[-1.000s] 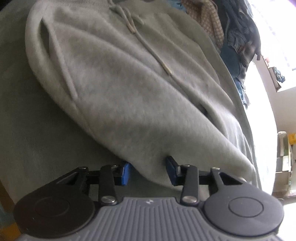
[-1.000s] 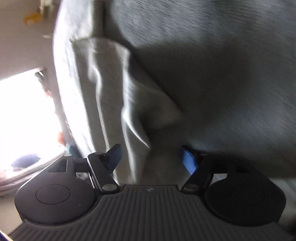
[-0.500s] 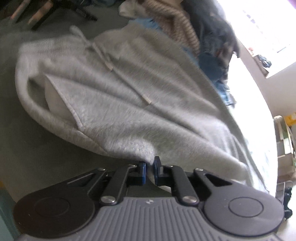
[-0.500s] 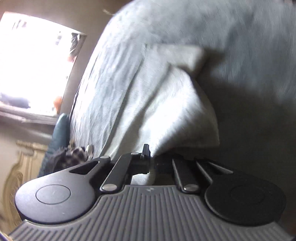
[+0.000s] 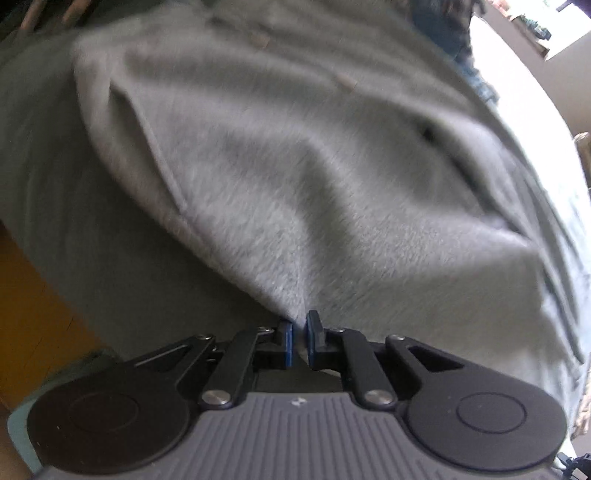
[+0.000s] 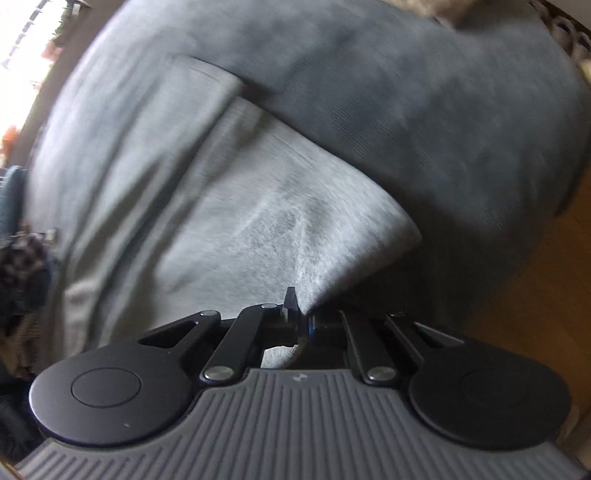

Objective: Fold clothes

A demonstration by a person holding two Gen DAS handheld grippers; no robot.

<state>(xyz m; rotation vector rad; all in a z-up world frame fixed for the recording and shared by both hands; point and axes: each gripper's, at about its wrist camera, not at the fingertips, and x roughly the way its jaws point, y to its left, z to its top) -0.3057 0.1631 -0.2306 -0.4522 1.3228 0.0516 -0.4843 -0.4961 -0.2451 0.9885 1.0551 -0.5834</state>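
**Both grippers pinched on the grey garment, fold barely begun**

The left gripper was clenched on the near edge of a light grey fleece garment, the cloth drawn into a peak between its blue pads. The garment looked like drawstring sweatpants, though blur made the cut hard to confirm. It lay spread over a darker grey cover, its far part running toward a pile of other clothes at the top right of the left wrist view.

The right gripper was likewise clamped on the grey fleece garment, at a corner pulled up into a point; a bit of fabric showed behind the closed jaws. The dark grey cover lay beyond it, and wooden floor showed at the right.

Judged from this, the task was at an early stage: two points of the near edge were secured and tensioned, but no fold lay completed. Carrying the edge over, flattening it, and dealing with the heap of remaining clothes were all still to do.
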